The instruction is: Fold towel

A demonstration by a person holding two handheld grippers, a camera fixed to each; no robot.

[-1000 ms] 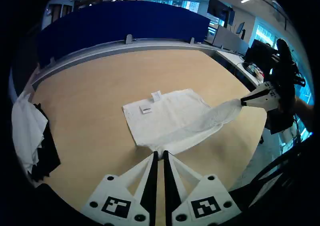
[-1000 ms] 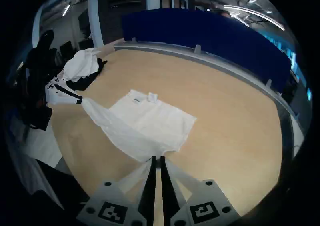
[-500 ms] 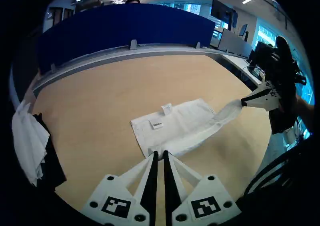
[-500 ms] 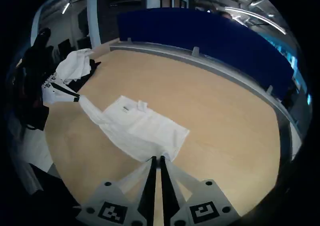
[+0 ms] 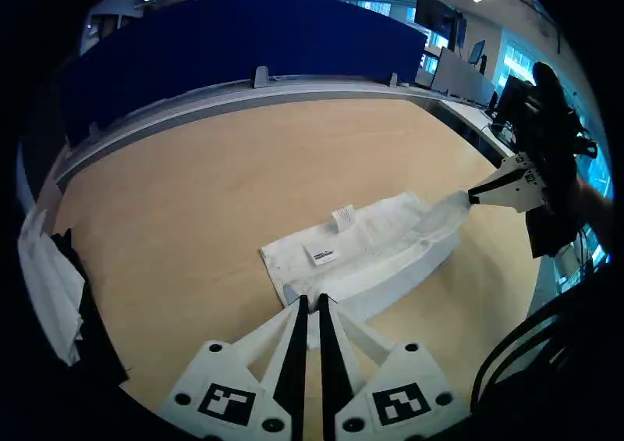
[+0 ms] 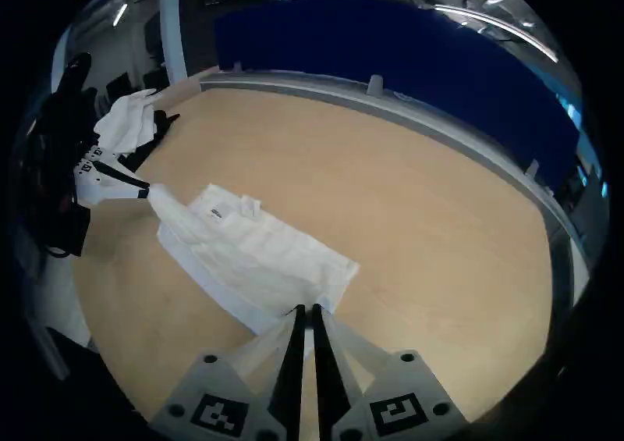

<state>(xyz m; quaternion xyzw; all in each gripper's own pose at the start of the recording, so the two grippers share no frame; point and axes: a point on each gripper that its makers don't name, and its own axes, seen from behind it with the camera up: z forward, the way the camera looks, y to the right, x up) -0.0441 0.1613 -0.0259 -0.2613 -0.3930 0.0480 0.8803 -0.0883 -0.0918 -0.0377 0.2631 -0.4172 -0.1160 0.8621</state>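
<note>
Nearest in the left gripper view, the left gripper (image 5: 310,302) has its two fingers drawn almost together, pinching a near corner of a white towel (image 5: 366,246); nearest in the right gripper view, the right gripper (image 6: 305,310) is closed in the same narrow way on the other near corner; each gripper also appears off to the side in the other's view, its tip at a towel corner.

The towel lies on a pale wooden table (image 5: 195,183), partly folded; its near edge is lifted off the wood and stretched between the two grippers, while the far part rests flat; two small tags (image 5: 321,254) show on its upper face.

Judging from how it sags and wrinkles, the towel is light, soft and floppy, with no stiffness; it will droop wherever it is unsupported, so the corners are the sensible place to hold, level with each other and pulled gently apart so the edge runs straight; it looks unlikely to be damaged, though so thin a pinch could let go if tugged hard.

Farther off, at the table's edge, lies a pile of white and black cloth (image 6: 132,121); beyond the table stands a long blue partition (image 5: 234,43).
</note>
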